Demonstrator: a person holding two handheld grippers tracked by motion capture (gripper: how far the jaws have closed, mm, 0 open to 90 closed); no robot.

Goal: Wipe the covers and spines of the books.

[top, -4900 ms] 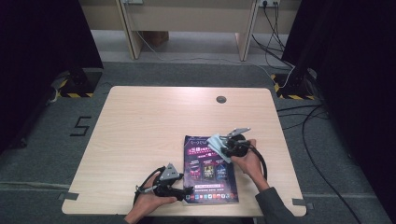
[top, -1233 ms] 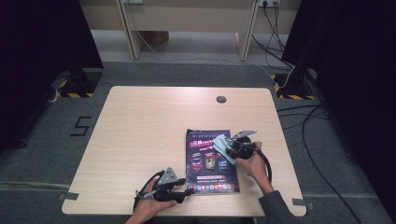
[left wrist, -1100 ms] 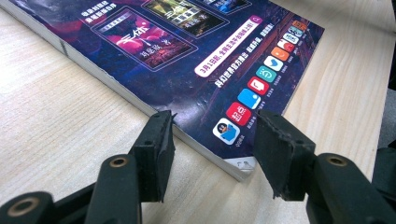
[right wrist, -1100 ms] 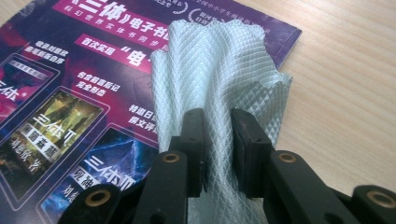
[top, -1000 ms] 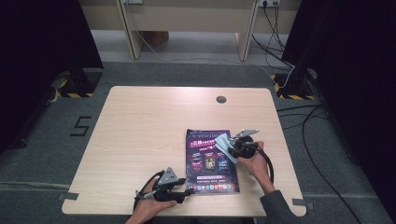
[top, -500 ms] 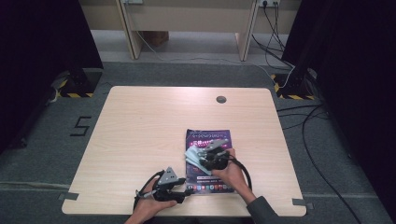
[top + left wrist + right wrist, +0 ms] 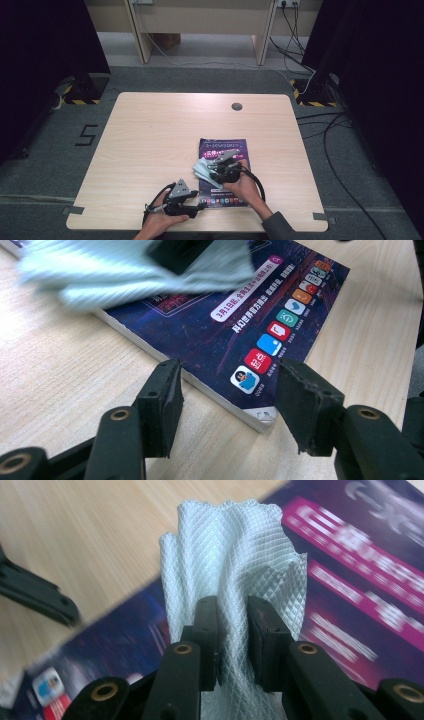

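Pale wood table [image 7: 150,150] carries 1 purple magazine [image 7: 224,172], flat near the front edge. We count 2 grippers. Our right gripper [image 7: 233,615] pinches 1 pale green waffle-weave cloth [image 7: 235,555] on the magazine's left side. Our left gripper [image 7: 225,390] has just been opening; its jaws stand spread, astride the magazine's near corner without pressing it.

- pale blue-green waffle-textured cloth [image 7: 235,565], bunched and creased, pinched at one end, lying over the magazine's left edge [image 7: 202,169]
- purple glossy magazine [image 7: 231,150] with pink lettering and app icons, flat on the table, closed, near corner looks slightly lifted, hard to tell
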